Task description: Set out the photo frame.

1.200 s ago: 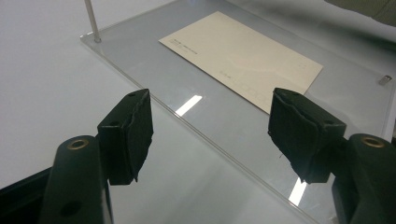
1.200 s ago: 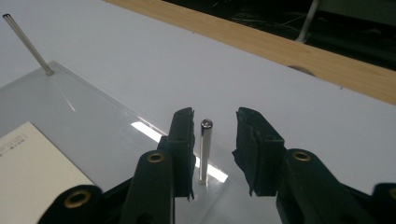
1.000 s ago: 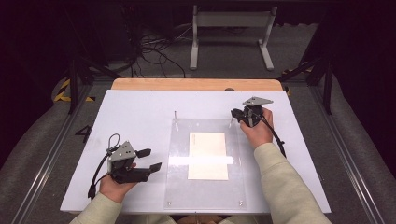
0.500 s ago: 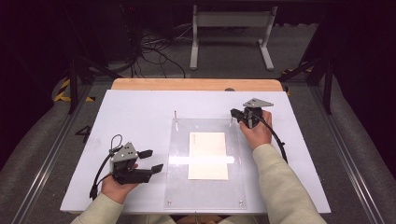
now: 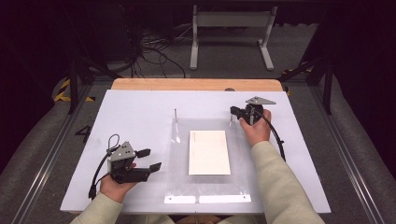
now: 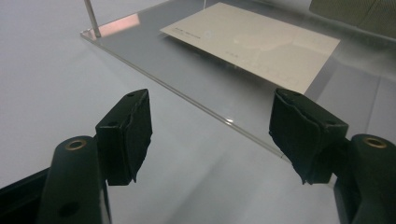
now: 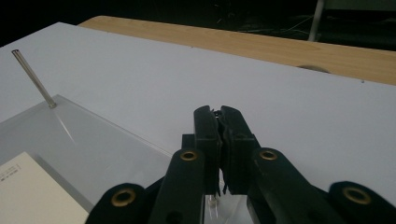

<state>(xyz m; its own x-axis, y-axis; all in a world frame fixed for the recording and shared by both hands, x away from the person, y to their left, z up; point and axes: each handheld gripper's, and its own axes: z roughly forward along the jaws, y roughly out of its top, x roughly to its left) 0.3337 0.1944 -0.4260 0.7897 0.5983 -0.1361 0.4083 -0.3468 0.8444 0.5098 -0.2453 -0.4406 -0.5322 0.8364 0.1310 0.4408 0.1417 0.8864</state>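
**Right tool (image 5: 235, 111) clamped on far-right pin (image 5: 231, 117) of clear plate (image 5: 180, 161); left tool (image 5: 152, 159) apart, idle.**
Thin metal pin: stiff, slippery, bends easily; grip low, near its base. Plate lies mid-counter (image 5: 140, 107), rigid, scratch-prone, carrying a light card (image 5: 208, 152). Far-left pin (image 5: 175, 114) stands clear; nothing obstructs.

A white table (image 5: 140, 116) with a wooden strip (image 5: 196, 84) along its twelve o'clock edge. At its centre lies a clear acrylic plate (image 5: 180, 177), a cream card (image 5: 209, 151) on top, thin metal pins (image 5: 175, 114) upright at its far corners.
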